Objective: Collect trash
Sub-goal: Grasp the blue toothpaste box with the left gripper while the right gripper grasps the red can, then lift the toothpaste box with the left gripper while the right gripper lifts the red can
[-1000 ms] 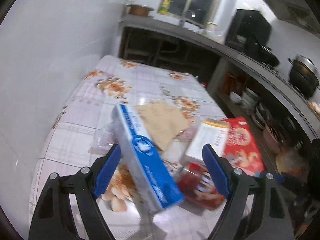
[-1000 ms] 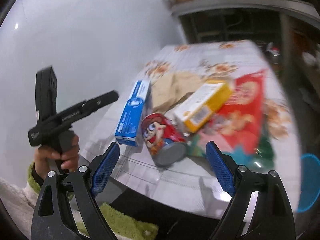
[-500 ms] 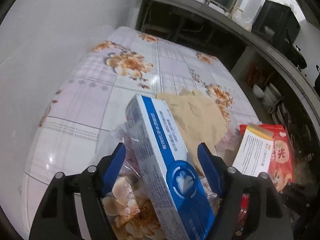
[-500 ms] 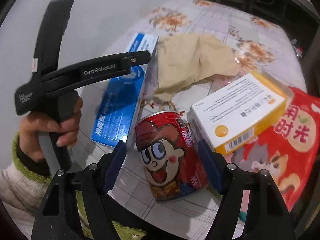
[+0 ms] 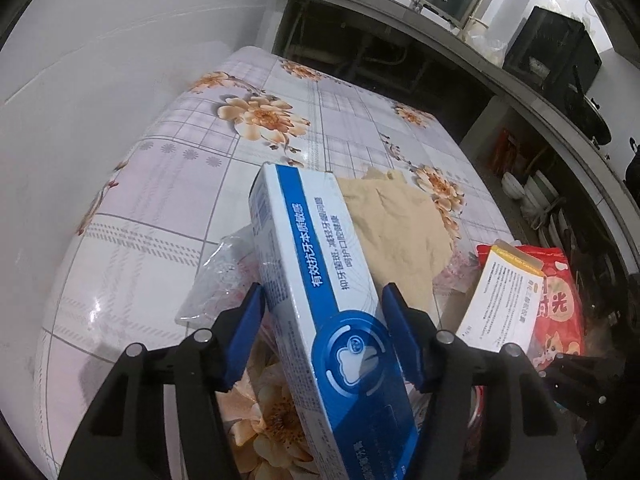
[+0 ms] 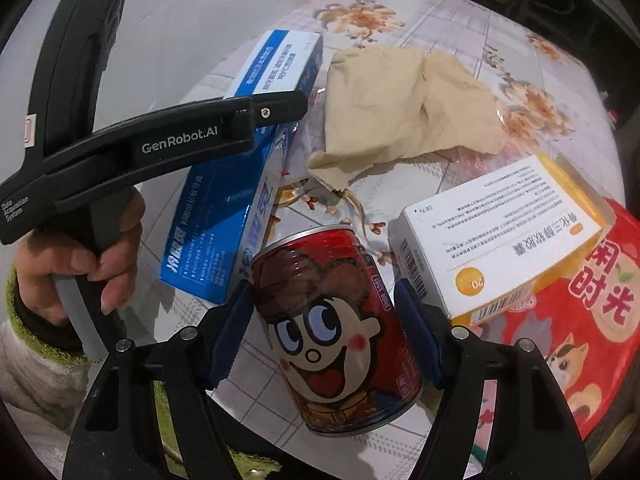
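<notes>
I am straddling the long blue-and-white cardboard toothpaste box [image 5: 320, 300] with the left gripper [image 5: 322, 336]. The box is lying on the floral plastic tablecloth [image 5: 168, 184], partly on a crumpled clear plastic wrapper [image 5: 218, 276], with its long axis running from under the camera away toward the far left of the table. The jaws have just been closing; both blue pads are meeting the box's long side faces, so I am judging it pinched across its narrow width, the only span that fits.

I am bracketing the red cartoon-face drink can [image 6: 336, 328] with the right gripper [image 6: 322, 332]. The can is lying on its side on the tablecloth, its axis pointing along the fingers, silver base toward the camera. These jaws have just been closing as well; the pads are sitting at the can's curved flanks, though I cannot tell whether they are pressing yet.

The can is resting between the toothpaste box and a white-and-yellow medicine carton [image 6: 504, 240], which is lying on a red snack bag [image 6: 580, 340]. A crumpled beige paper towel [image 6: 408, 104] is lying beyond. A hand [image 6: 76, 264] is holding the left tool.
</notes>
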Demonstrator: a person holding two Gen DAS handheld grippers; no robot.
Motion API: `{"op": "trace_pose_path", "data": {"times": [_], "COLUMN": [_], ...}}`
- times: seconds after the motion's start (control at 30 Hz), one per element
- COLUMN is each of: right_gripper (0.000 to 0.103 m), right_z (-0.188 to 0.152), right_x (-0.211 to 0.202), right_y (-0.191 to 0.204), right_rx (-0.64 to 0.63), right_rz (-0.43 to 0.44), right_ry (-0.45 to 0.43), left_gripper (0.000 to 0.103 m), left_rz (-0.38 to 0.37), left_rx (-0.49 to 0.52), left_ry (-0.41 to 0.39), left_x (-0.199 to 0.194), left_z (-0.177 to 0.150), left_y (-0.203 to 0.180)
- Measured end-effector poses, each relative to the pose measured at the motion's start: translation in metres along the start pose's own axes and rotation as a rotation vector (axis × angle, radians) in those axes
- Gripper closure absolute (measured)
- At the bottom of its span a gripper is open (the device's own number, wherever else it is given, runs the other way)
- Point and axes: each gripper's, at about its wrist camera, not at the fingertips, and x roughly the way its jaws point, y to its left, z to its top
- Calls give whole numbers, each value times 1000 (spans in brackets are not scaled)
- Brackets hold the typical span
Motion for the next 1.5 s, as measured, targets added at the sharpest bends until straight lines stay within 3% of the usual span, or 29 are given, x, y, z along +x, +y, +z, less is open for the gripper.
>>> {"op": "trace_pose_path", "data": {"times": [0.23,0.43,0.53,0.63,0.73,1.0,1.23,1.33,1.5], "right_gripper": [36,37,37,37,38,38,38,38,38], "right_z": [-37,-72,-90,-104,-115,-129,-147,-153,-156], "right_x": [-36,-51,-56,-58,-58,-63,-69,-70,-72], "right_y": [-11,-9,-14,-20,-21,-28,-29,-31,-34], "right_rx": [105,137,173,193,223,274,320,342,362], "right_rz": [38,-43,-16,-2,-9,3,-9,-19,-30], "right_ry": [-228,-364,-409,-425,-428,-445,-466,-473,-481], "left_gripper": [46,48,49,50,50,51,50,50,50], "left_rz": [-60,-109,-167,-187,-216,-366,-286,-205,-139], "left_rx": [-37,-26,4,38,72,80,73,131,212], "left_ry": [-63,-123,-152,-138,-74,93,182,189,194], "left_x": [-23,-47,-66,-75,-78,-83,-48,-29,-9], "left_z": [-3,-11,-17,-20,-23,-26,-37,-43,-58], "left_y": [6,2,-4,-10,-17,-25,-31,-45,-63]}}
